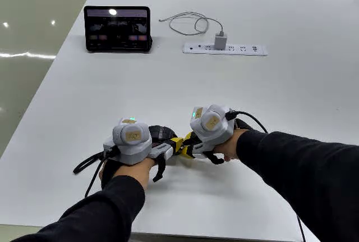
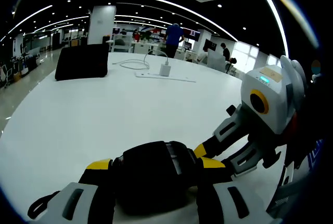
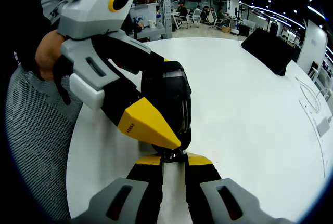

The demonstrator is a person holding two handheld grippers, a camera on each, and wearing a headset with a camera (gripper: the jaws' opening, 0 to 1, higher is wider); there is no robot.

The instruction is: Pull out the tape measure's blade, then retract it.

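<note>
Two claws, left (image 2: 155,162) and right (image 3: 171,157), clamp tape measure (image 3: 167,95).

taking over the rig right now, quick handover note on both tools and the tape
Left tool: shut on the tape measure, gripping its black case low over the near part of the table.
Right tool: jaws closed at the case's mouth, apparently pinching the blade tip.
Done: both grasps look set, with the tools close together, nose to nose.
Left: no length of blade is out yet. Draw the right tool away to pull the blade out, then let it retract.
</note>
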